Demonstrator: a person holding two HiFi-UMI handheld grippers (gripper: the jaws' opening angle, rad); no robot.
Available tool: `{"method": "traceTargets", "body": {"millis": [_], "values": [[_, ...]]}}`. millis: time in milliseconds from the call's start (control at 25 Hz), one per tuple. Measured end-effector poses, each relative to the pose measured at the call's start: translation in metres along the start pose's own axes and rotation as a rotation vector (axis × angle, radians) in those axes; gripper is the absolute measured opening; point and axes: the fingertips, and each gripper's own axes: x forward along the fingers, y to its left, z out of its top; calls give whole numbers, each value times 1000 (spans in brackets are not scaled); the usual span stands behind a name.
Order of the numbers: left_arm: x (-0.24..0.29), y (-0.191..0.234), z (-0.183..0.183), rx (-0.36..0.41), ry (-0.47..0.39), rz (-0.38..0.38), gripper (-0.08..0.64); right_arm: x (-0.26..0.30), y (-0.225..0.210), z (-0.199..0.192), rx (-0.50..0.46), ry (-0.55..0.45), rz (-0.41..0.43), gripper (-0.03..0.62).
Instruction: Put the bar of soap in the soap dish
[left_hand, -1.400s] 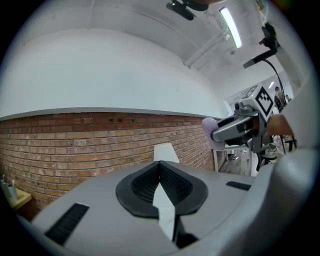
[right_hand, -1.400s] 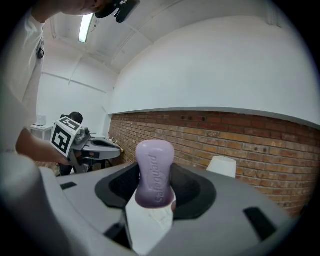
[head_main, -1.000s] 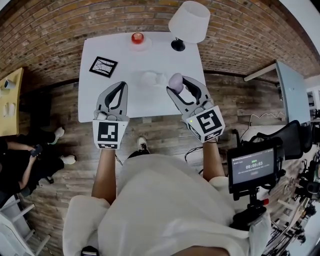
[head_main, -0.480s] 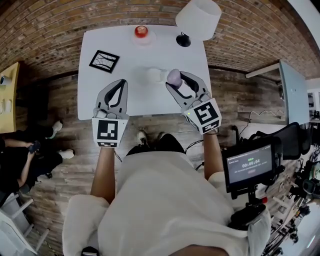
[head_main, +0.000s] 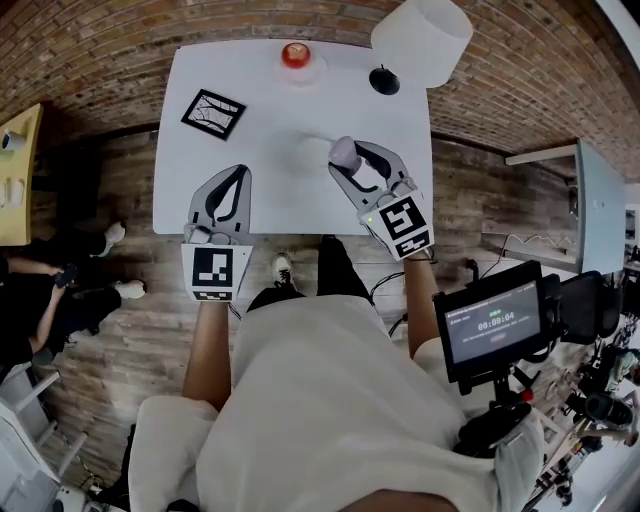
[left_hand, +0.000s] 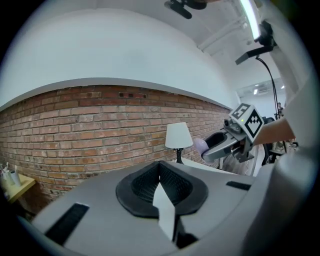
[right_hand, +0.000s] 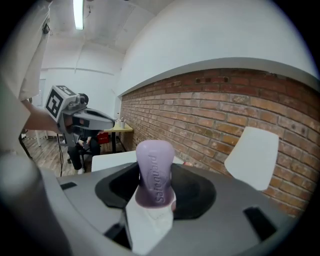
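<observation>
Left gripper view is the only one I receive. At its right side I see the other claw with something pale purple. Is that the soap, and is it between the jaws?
Observer: Yes. The right gripper view shows the right claw shut on a purple bar of soap, which stands upright between the jaws.
Operator: Where is the soap dish? I cannot find it.
Observer: In the head view the white soap dish sits on the white table, just left of the held bar.
Operator: Is the soap in the dish?
Observer: Not yet. The head view shows the bar beside the dish, in the claw's grip.
</observation>
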Motion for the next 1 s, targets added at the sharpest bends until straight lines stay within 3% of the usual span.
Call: {"method": "traceTargets", "body": {"millis": [360, 640, 1000], "values": [[25, -7, -12, -26, 63, 52, 8, 33, -16, -36, -15, 64, 113, 195], [63, 7, -53, -66, 133, 73, 8, 92, -18, -80, -32, 139, 227, 195], [47, -4, -57, -87, 172, 115, 8, 100, -4, -99, -142, 216, 306, 195]]}}
